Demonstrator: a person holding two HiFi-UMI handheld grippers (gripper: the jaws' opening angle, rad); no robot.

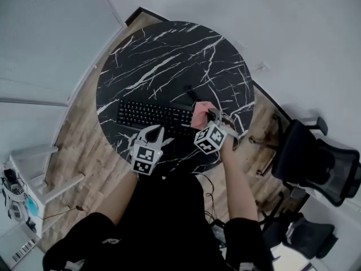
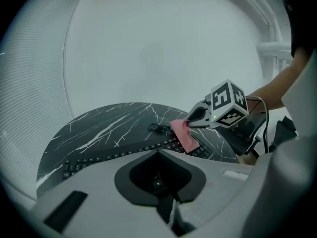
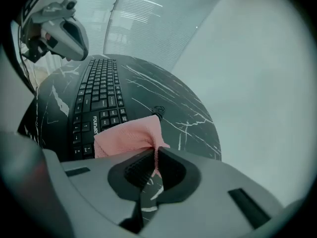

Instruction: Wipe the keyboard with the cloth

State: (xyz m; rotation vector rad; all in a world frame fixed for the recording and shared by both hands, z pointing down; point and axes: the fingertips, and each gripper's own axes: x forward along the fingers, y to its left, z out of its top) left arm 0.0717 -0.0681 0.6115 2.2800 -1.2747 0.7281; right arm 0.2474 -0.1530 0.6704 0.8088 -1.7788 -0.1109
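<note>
Keyboard (image 1: 152, 114) lies on the near half of the round marble table (image 1: 169, 49), keys up, its long axis running left to right. The right gripper (image 3: 153, 155) pinches a pink cloth (image 3: 126, 135), which hangs down onto the keyboard's right end. The left gripper (image 2: 172, 213) hovers at the keyboard's near edge, jaws pressed together on nothing

The person wears a black short-sleeved top (image 1: 169, 213); the left gripper (image 1: 152, 130) and the right gripper (image 1: 213, 116) have pale grey moulded shells with a dark hollow behind the fingers (image 1: 161, 133); each bears a white cube (image 1: 145, 158) of black square markers; a thin black cable (image 2: 268, 120) trails from the right one
</note>
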